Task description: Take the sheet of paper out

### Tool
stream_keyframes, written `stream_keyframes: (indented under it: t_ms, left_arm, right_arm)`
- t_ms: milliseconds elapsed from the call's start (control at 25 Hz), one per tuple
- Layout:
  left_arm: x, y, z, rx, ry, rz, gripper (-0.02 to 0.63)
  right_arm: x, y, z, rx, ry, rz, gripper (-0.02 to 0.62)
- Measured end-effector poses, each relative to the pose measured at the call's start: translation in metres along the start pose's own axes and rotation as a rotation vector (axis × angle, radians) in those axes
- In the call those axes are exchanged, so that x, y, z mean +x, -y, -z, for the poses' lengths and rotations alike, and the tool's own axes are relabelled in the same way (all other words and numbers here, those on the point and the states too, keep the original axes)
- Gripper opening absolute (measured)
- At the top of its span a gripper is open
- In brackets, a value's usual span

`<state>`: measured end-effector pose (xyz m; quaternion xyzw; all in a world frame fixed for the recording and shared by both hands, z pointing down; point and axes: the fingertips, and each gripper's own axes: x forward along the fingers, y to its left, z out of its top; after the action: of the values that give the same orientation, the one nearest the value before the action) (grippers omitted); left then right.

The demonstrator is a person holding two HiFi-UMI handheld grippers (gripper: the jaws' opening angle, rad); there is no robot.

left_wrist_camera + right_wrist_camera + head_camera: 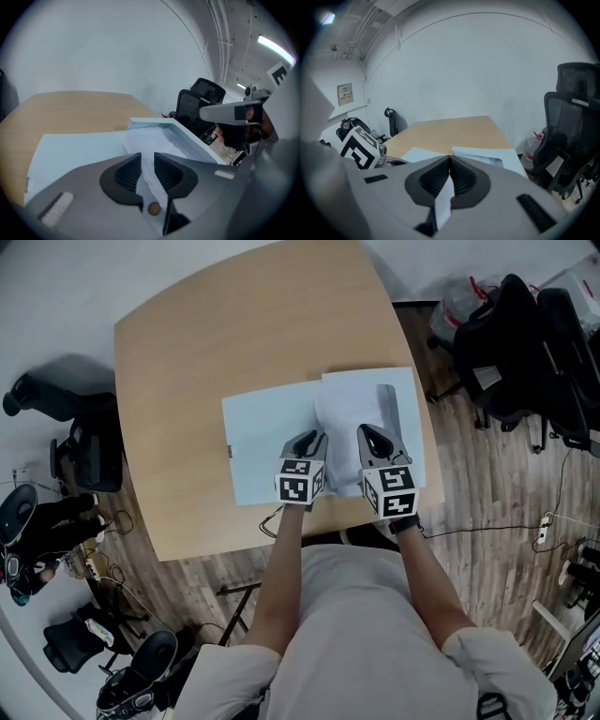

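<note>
In the left gripper view, the left gripper is seen narrowly parted, with the near edge of the white sheet of paper between its pads but not pinched. The right gripper is closed on a thin pale edge, seemingly the raised right flap of the folder. The pale blue folder is spread open on the light wooden table, and the slightly rumpled sheet lies inside it. The table is surrounded by plank flooring, a white wall and black office chairs.
</note>
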<state>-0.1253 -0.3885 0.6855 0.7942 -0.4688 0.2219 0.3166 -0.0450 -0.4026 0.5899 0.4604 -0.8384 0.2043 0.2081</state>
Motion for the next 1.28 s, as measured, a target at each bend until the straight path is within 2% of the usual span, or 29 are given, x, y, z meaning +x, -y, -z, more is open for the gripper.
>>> stream_keyframes:
  t_ms: [400, 560, 760, 920, 1280]
  left_arm:
    - [0.032, 0.014, 0.034, -0.069, -0.119, 0.085, 0.207]
    - [0.039, 0.010, 0.045, -0.103, -0.139, 0.075, 0.220]
    - [0.051, 0.009, 0.044, -0.106, -0.144, 0.056, 0.218]
    - [0.054, 0.005, 0.041, -0.084, -0.144, 0.032, 0.139]
    - [0.044, -0.006, 0.037, -0.062, -0.115, -0.013, 0.022]
  right_arm:
    - [0.001, 0.008, 0.007, -0.010, -0.024, -0.009, 0.012]
    - [0.002, 0.015, 0.011, 0.003, -0.030, 0.004, 0.012]
    - [0.002, 0.029, 0.013, 0.047, -0.033, 0.021, 0.012]
    - [0.003, 0.031, 0.011, 0.079, -0.028, 0.031, 0.012]
    - [0.001, 0.023, 0.016, 0.109, -0.027, 0.031, 0.012]
